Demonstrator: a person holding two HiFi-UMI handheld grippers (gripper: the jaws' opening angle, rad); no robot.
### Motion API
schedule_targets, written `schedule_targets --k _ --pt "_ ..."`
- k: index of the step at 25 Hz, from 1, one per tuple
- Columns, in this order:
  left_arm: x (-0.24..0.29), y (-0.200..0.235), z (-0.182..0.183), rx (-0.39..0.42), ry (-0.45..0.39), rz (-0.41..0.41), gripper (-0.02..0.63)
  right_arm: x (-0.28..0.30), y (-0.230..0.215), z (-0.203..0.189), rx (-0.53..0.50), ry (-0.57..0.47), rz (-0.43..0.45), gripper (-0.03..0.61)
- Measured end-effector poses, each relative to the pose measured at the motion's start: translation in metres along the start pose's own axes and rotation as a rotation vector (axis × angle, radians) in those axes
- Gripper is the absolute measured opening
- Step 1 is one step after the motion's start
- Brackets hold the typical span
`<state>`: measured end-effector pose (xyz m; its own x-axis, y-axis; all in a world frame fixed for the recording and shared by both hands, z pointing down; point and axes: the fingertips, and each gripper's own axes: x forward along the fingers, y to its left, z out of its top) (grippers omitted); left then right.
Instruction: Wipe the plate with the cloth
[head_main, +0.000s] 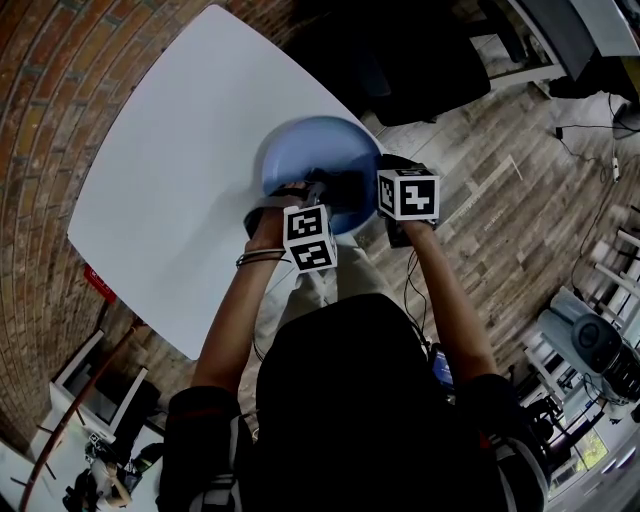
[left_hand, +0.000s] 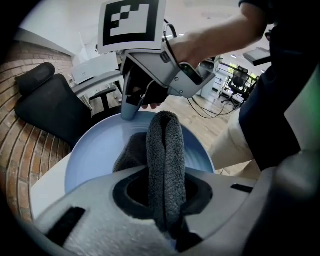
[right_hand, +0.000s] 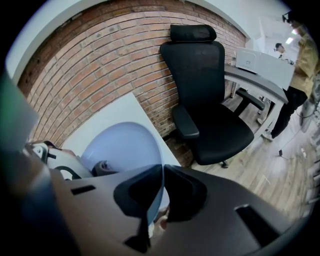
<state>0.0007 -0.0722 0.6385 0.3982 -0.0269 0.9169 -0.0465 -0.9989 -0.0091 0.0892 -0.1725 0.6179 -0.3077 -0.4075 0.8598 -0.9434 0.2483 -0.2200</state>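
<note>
The plate (head_main: 312, 148), a pale blue one, sits at the counter (head_main: 170, 190) edge nearest you, close to that edge's right corner; in the head view its right rim seems to reach out past the edge over the wooden floor (head_main: 480, 150); whether it lies flat or is tipped up I cannot tell.

The cloth (left_hand: 165, 160), a dark grey pile fabric, is folded into a thick upright ridge and clamped between the jaws of your left tool (left_hand: 165, 200); the fold sticks out ahead of the jaws and a looser part of it spreads on the plate's (left_hand: 97, 150) inner face, about the middle.

Your right tool (right_hand: 162, 195) has its jaws closed narrow on the plate's (right_hand: 122, 142) rim, which runs as a thin blue line between them; from the left gripper view that right tool (left_hand: 129, 111) bites the far rim, just beyond the cloth, and the two tools stand close together over the plate.

For room: the rest of the counter, to the left of the plate and beyond it, is bare white; a brick wall (right_hand: 100, 65) runs along the counter's far side; a black office chair (right_hand: 210, 115) stands on the floor just off the counter's right corner, near the plate.
</note>
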Motion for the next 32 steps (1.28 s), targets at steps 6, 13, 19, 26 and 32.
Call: schedule_targets --k 6,13,19,26,32 --pt "0.002 0.014 0.008 -0.032 -0.02 0.019 0.062 -0.001 0.001 0.0 -0.001 0.001 0.004 0.032" --pt "0.003 0.031 0.015 -0.067 -0.051 0.05 0.062 0.0 0.0 -0.001 -0.029 0.008 0.002 0.032" --pt "0.002 0.044 0.014 -0.089 -0.053 0.083 0.062 -0.001 0.002 -0.002 -0.028 0.012 0.005 0.032" --pt "0.0 0.061 0.01 -0.123 -0.049 0.119 0.061 -0.001 0.002 -0.002 -0.037 0.013 0.005 0.032" --pt "-0.007 0.078 -0.002 -0.147 -0.026 0.171 0.062 -0.001 0.003 -0.002 -0.039 0.01 -0.006 0.032"
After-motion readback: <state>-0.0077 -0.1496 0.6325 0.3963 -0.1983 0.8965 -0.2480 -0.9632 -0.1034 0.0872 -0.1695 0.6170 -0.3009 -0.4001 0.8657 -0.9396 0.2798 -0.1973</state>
